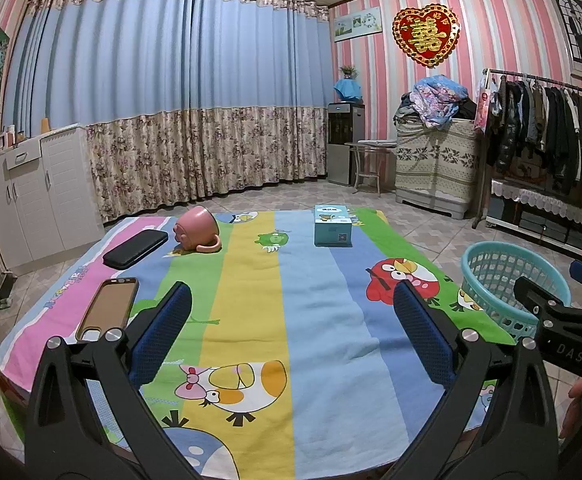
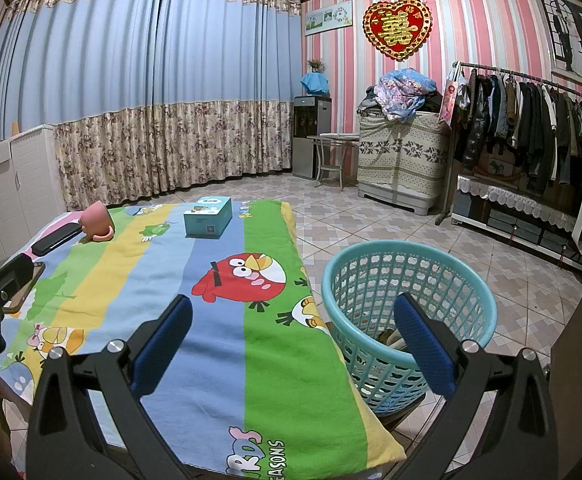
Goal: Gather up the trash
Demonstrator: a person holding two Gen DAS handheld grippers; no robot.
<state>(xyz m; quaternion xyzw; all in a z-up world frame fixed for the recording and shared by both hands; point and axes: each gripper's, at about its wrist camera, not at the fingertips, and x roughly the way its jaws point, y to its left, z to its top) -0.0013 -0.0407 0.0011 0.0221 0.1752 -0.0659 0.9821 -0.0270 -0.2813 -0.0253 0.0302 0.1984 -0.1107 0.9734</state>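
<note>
A teal mesh basket [image 2: 411, 280] stands on a stool beside the table's right edge, with some items inside; it also shows in the left wrist view [image 1: 511, 276]. My left gripper [image 1: 291, 320] is open and empty over the striped cartoon cloth [image 1: 251, 340]. My right gripper [image 2: 293, 324] is open and empty, straddling the table edge and the basket. On the cloth lie a tipped pink mug [image 1: 197, 229], a teal box [image 1: 333, 226], a black case [image 1: 135, 249] and a phone [image 1: 109, 308].
White cabinets [image 1: 31, 192] stand at the left, curtains behind. A clothes rack [image 2: 531, 120] and a covered chest [image 2: 403, 160] stand at the right. The other gripper [image 1: 563, 328] shows at the right of the left wrist view.
</note>
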